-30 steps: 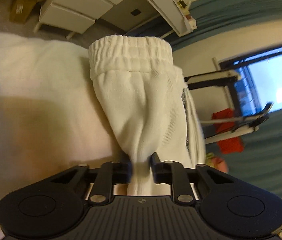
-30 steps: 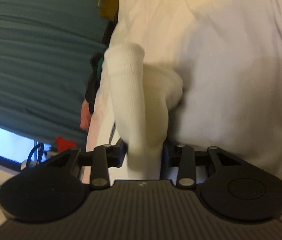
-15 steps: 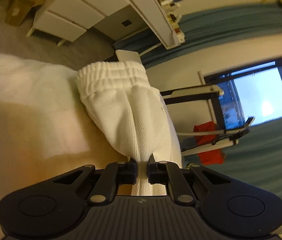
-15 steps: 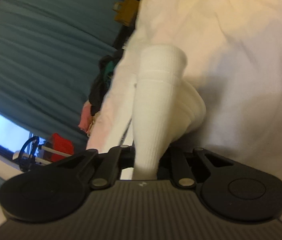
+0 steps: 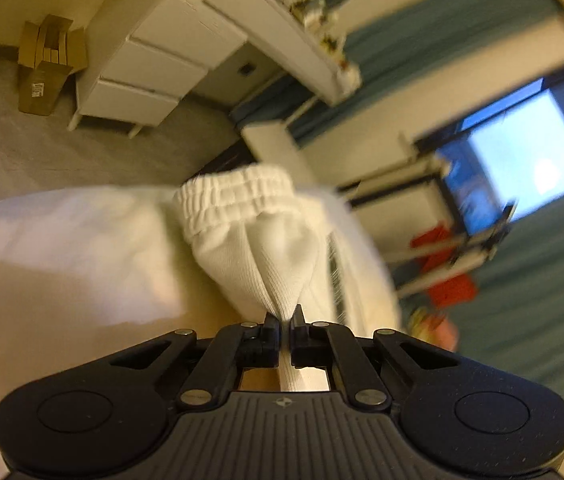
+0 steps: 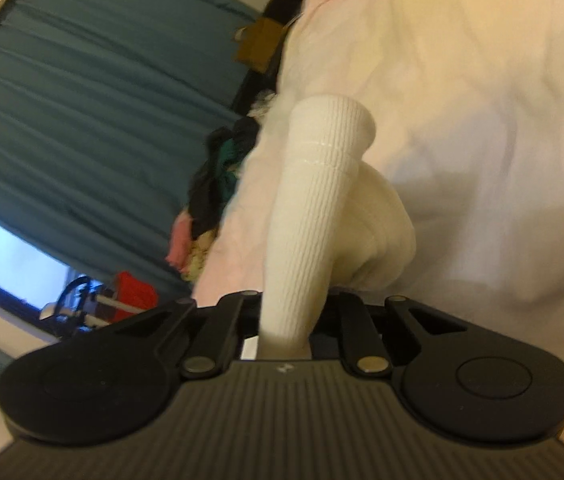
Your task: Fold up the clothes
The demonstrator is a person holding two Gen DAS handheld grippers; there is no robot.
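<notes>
White ribbed pants [image 5: 265,248] with an elastic waistband hang above a white-covered bed [image 5: 53,248]. My left gripper [image 5: 286,320] is shut on a pinch of the fabric below the waistband. In the right wrist view, my right gripper [image 6: 288,320] is shut on a ribbed leg cuff of the pants [image 6: 318,184], which stands up from the jaws over the bed sheet [image 6: 482,120]. The jaw tips there are hidden by the cloth.
A white drawer desk [image 5: 149,60] and a cardboard box [image 5: 45,64] stand on the floor beyond the bed. Teal curtains [image 6: 93,100], a window [image 5: 522,160] and a rack with red cloth [image 5: 450,264] are at the side. A pile of clothes [image 6: 217,184] lies at the bed's edge.
Both grippers have lifted and tilted with the pants; the left jaws have closed tighter on the fabric. More of the room shows behind the waistband now.
</notes>
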